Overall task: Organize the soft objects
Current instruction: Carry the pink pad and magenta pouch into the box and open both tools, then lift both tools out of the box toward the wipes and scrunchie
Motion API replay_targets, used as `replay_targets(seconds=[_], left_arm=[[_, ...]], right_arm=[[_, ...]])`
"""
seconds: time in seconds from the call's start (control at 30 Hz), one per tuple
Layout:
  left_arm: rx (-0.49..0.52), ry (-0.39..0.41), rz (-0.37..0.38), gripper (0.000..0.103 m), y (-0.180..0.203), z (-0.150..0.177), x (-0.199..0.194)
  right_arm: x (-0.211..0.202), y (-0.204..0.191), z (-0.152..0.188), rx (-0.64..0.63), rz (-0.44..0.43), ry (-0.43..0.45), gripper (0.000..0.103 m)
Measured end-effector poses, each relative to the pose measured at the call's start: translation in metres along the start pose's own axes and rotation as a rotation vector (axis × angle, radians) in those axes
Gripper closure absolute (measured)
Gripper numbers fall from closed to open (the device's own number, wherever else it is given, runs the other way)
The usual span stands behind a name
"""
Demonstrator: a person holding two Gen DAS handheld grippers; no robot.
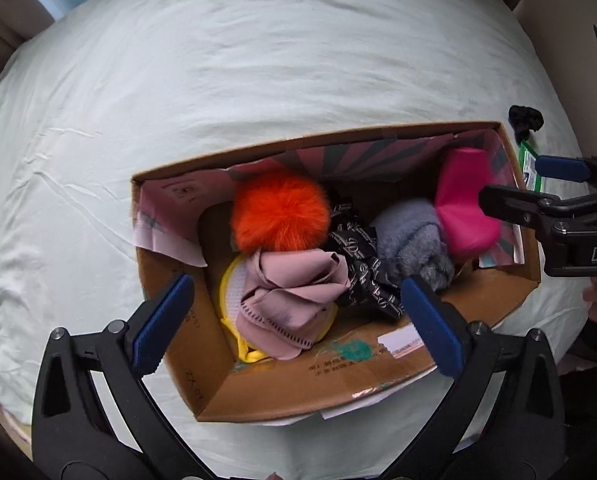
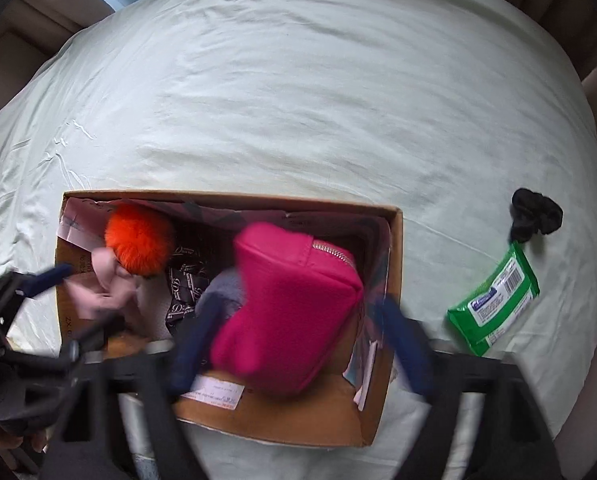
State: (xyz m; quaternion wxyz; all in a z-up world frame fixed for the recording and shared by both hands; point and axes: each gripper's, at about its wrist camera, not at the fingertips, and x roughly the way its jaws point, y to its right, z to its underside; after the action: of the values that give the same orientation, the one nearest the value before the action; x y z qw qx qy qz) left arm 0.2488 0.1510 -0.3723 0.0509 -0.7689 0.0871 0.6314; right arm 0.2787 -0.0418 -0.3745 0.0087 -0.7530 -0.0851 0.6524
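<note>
A cardboard box (image 1: pixel 382 376) (image 2: pixel 282 420) sits on a pale green bedsheet. It holds an orange fur pom-pom (image 1: pixel 280 210) (image 2: pixel 140 236), a dusty pink cloth (image 1: pixel 294 296), a black patterned cloth (image 1: pixel 362 268), a grey fluffy cloth (image 1: pixel 412 236) and a pink zip pouch (image 1: pixel 464 204) (image 2: pixel 290 308). My left gripper (image 1: pixel 298 320) is open above the pink cloth. My right gripper (image 2: pixel 298 344) is open, its fingers either side of the pouch at the box's right end; it also shows in the left wrist view (image 1: pixel 530 184).
A green wet-wipes pack (image 2: pixel 494 300) (image 1: pixel 529 168) and a black scrunchie (image 2: pixel 534 214) (image 1: pixel 525 117) lie on the sheet (image 2: pixel 298 100) right of the box. The bed edges and brown surroundings show at the frame borders.
</note>
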Motion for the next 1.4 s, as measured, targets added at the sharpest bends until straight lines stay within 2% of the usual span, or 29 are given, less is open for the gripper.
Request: replay_targets(seconds=[0.27, 0.43, 0.63, 1.07, 1.4], left_arm=[[-0.045, -0.018, 0.002, 0.0, -0.007, 0.011, -0.003], [-0.047, 0.01, -0.001, 0.0, -0.007, 0.018, -0.02], [-0.076, 0.084, -0.001, 0.0, -0.01, 0.027, -0.059], [-0.102, 0.267, -0.032, 0.0, -0.008, 0.069, -0.174], [-0.113, 0.4, -0.035, 0.0, 0.008, 0.109, -0.256]], right_arm=[[-0.007, 0.002, 0.008, 0.035, -0.06, 0.049, 0.0], [-0.02, -0.002, 0.014, 0.035, -0.056, 0.077, 0.0], [-0.049, -0.007, 0.025, 0.032, -0.046, 0.119, 0.0], [-0.161, -0.032, 0.08, 0.046, -0.005, 0.325, 0.0], [-0.247, -0.042, 0.143, 0.074, 0.049, 0.501, 0.0]])
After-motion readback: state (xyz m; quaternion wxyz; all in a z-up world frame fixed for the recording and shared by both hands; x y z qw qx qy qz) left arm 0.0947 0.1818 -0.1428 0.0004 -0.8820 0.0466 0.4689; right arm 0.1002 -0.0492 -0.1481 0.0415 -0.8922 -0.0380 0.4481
